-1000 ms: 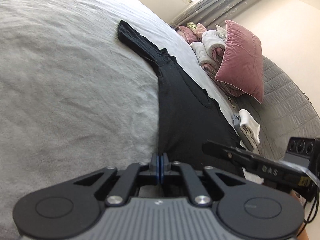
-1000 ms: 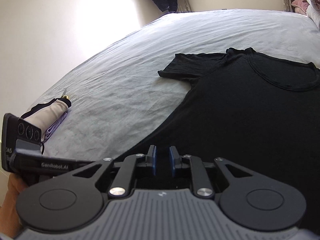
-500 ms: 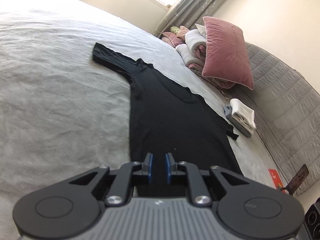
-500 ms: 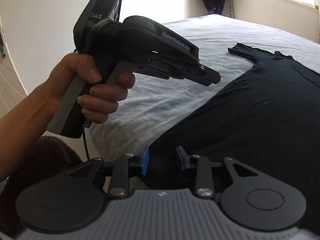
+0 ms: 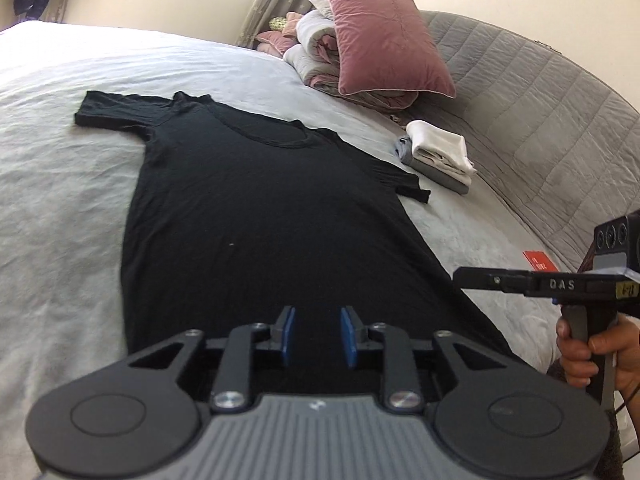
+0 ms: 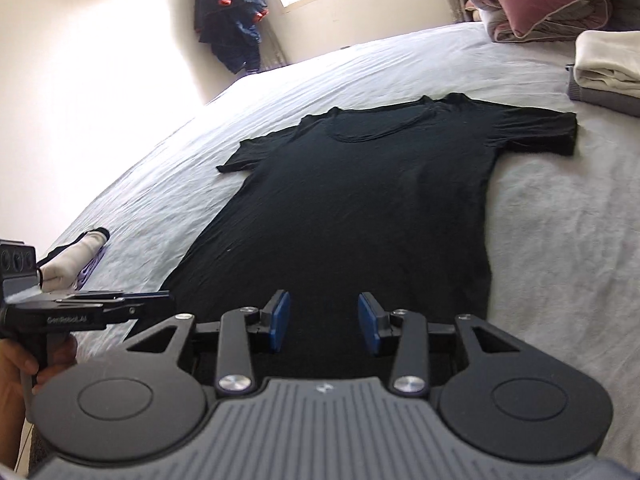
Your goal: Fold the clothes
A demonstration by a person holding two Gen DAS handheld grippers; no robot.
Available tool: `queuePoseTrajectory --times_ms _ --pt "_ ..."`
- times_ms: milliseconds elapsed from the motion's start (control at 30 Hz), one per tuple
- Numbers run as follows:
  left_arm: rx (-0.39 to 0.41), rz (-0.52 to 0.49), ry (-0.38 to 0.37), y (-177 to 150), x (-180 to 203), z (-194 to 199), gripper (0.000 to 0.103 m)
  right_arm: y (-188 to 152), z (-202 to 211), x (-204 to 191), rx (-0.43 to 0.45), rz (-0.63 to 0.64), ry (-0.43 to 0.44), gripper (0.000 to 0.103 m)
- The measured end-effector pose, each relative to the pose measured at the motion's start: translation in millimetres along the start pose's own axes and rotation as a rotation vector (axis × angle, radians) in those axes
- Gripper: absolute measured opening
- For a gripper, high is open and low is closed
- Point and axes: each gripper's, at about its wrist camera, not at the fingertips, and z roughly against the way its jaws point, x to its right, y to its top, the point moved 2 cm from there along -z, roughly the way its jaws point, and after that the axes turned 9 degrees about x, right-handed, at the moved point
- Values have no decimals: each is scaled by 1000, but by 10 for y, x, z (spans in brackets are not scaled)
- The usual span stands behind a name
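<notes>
Black T-shirt (image 5: pixel 256 216) — lies spread flat on the bed (image 5: pixel 60 240), front up, both short sleeves out to the sides, collar toward the far edge, hem nearest the cameras. No fold is visible in it.

Left gripper (image 5: pixel 316 336) — a second ago its pads were pinched shut at the hem edge; now they stand well apart with nothing between them, held above the hem end of the shirt. Right gripper (image 6: pixel 324 328) — was narrowly parted a second ago, now wide and empty, likewise above the hem. Both have lifted back, so each view now takes in the whole shirt. Judged: the hem has been let go and the shirt is laid out ready for a fold.

Also present: folded white and grey clothes (image 5: pixel 440 156) stacked just beyond the shirt's right sleeve; pink pillow (image 5: pixel 384 36) on rolled bedding by the headboard; a small pale bundle (image 6: pixel 76 260) near the bed's left edge — what it is cannot be made out.

Hidden: the hem's near edge, behind the gripper bodies in both views.
</notes>
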Motion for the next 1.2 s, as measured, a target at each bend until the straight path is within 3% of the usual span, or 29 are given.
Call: queuePoseTrajectory --times_ms 33,100,200,433,533,633,833,900,1067,1200 --pt "-7 -20 -8 6 92 -82 32 33 0 108 5 -20 -16 45" --pt "-19 -69 -19 3 307 -267 48 100 -1 324 14 -61 -48 49" --pt "-19 -130 -31 -21 568 -485 59 190 -42 617 22 -115 -87 53" --pt "-20 -215 -38 -153 1051 -940 65 315 -304 1222 34 -279 -94 55" --pt "5 -250 -22 -243 1154 -1053 65 301 -400 1371 45 -320 -54 55" --pt "8 -298 -11 -348 1229 -1112 72 299 -426 1419 63 -322 -22 52" --pt "15 -383 5 -458 1307 -1038 75 226 -420 1580 106 -364 33 27" --pt "9 -375 0 -464 1283 -1013 76 226 -432 1625 101 -393 42 4" --pt "7 -383 1 -509 1297 -974 76 320 -300 1687 170 -435 12 2" --pt "0 -388 -10 -536 1286 -922 77 409 -180 1739 193 -399 -72 0"
